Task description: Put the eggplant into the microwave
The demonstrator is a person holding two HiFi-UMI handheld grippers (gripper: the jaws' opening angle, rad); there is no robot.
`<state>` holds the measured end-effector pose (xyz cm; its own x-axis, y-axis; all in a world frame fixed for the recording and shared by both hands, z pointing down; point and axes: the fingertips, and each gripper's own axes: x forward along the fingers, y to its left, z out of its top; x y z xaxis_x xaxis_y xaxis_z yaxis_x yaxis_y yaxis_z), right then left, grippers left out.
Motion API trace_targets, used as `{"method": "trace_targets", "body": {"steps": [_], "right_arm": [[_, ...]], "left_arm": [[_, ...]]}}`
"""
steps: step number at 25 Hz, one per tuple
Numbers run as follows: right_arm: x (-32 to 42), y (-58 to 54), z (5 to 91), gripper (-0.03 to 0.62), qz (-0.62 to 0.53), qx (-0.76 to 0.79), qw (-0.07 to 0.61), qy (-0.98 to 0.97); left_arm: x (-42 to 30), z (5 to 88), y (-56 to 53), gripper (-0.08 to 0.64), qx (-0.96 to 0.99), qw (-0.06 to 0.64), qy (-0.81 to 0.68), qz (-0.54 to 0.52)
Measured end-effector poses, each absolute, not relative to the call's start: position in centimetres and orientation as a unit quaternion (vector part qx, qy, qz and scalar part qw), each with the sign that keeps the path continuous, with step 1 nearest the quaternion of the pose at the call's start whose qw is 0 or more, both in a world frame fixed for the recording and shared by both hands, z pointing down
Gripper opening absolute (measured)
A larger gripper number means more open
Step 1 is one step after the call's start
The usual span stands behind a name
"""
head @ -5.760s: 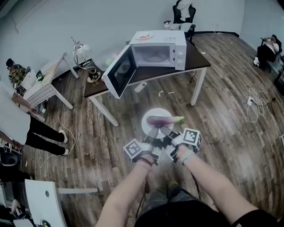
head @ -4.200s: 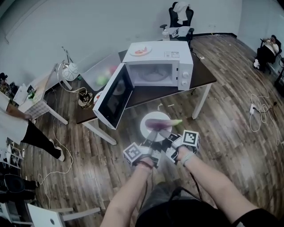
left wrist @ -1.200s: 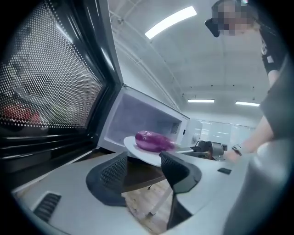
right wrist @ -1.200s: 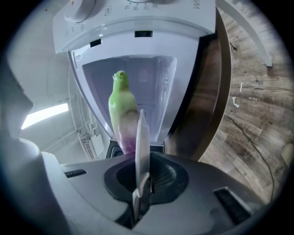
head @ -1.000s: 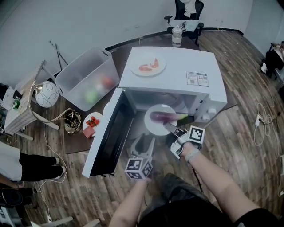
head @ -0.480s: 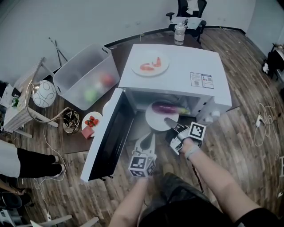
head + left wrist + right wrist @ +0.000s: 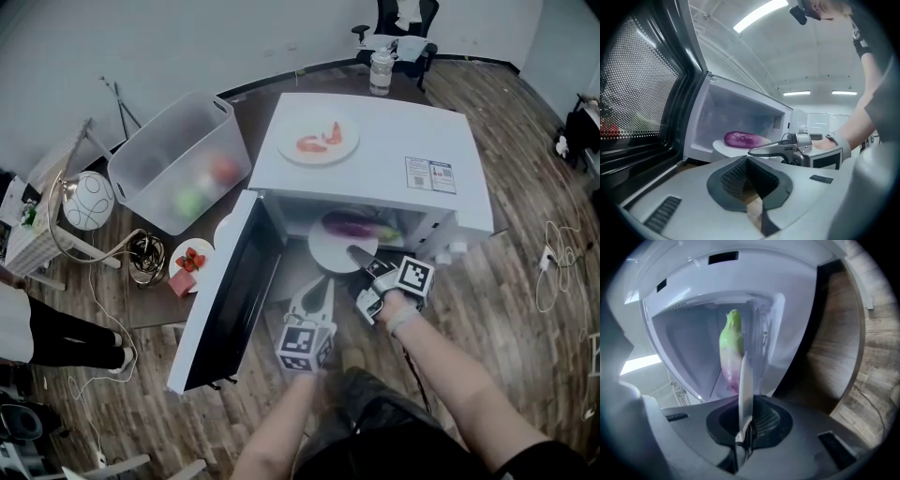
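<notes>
A purple eggplant (image 7: pixel 351 225) with a green stem end lies on a white plate (image 7: pixel 334 249) at the mouth of the open white microwave (image 7: pixel 398 141). My right gripper (image 7: pixel 360 254) is shut on the plate's near rim and holds it level. In the right gripper view the plate (image 7: pixel 746 380) stands edge-on between the jaws (image 7: pixel 743 437), with the eggplant (image 7: pixel 731 350) beyond it inside the cavity. My left gripper (image 7: pixel 317 292) hangs below the opening, shut and empty. From the left gripper view (image 7: pixel 754 187) the eggplant (image 7: pixel 742 138) shows on the plate (image 7: pixel 726 146) at the cavity floor.
The microwave door (image 7: pixel 228 295) swings wide open to the left. On top of the oven sits a plate of pink food (image 7: pixel 318 142). A clear bin (image 7: pixel 178 164), a dish of strawberries (image 7: pixel 193 260) and a bottle (image 7: pixel 379 71) share the table. Wooden floor lies around.
Both grippers carried the plate to the microwave. In the last second the left gripper's jaws have closed on nothing, and the right gripper has pushed the plate farther into the opening.
</notes>
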<state>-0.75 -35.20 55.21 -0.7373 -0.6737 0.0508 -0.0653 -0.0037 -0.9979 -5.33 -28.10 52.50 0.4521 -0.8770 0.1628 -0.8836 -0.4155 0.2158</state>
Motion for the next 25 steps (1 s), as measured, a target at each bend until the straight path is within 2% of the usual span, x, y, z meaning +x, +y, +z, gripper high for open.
{"method": "trace_targets", "body": {"steps": [25], "right_arm": [[-0.9, -36.8, 55.1, 0.023, -0.663, -0.286, 0.234, 0.651]], "left_arm": [[-4.3, 52.8, -30.5, -0.011, 0.849, 0.143, -0.509, 0.001]]}}
